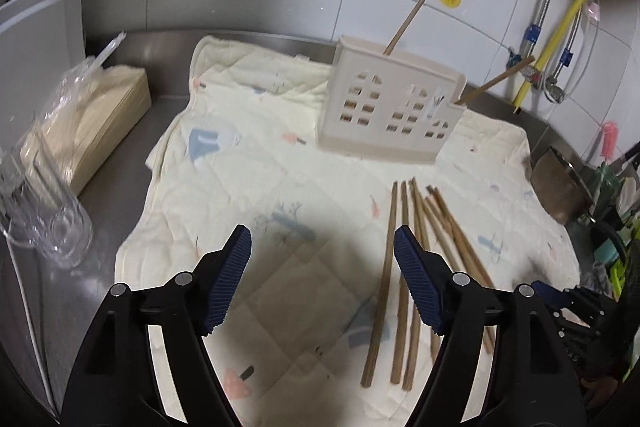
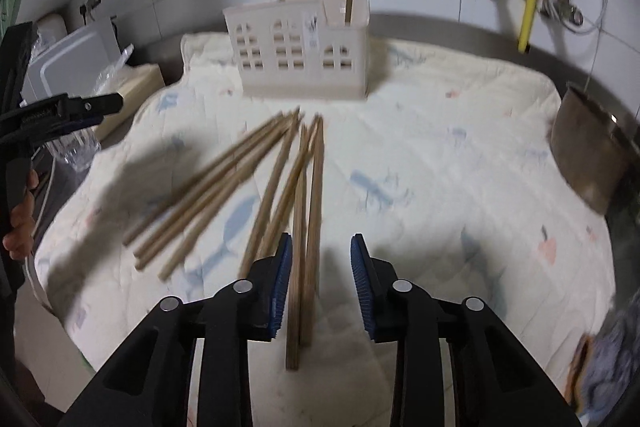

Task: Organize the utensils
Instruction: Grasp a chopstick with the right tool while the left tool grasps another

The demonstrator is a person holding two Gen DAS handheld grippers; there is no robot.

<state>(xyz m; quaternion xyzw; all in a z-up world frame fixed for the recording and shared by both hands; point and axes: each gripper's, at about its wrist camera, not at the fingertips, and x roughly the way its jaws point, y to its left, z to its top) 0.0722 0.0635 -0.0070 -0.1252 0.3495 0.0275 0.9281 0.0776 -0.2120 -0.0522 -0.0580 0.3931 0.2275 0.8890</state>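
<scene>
On the cloth point(image 2: 440, 155), loose chopsticks point(image 2: 256, 179) lie before the holder point(image 2: 304, 55). Two reach between the right tool's point(image 2: 321, 283) open, empty fingers. Left tool point(image 1: 322, 277), wide open and empty, hovers just left of them.

Plenty of open quilt point(image 2: 440, 163) sat right of the loose chopsticks point(image 2: 248, 179) all the way to the holder point(image 2: 300, 55), while the metal pot point(image 2: 588, 163) crowded the right edge and a glass point(image 1: 44, 219) plus stacked paper point(image 1: 100, 119) boxed in the left.
</scene>
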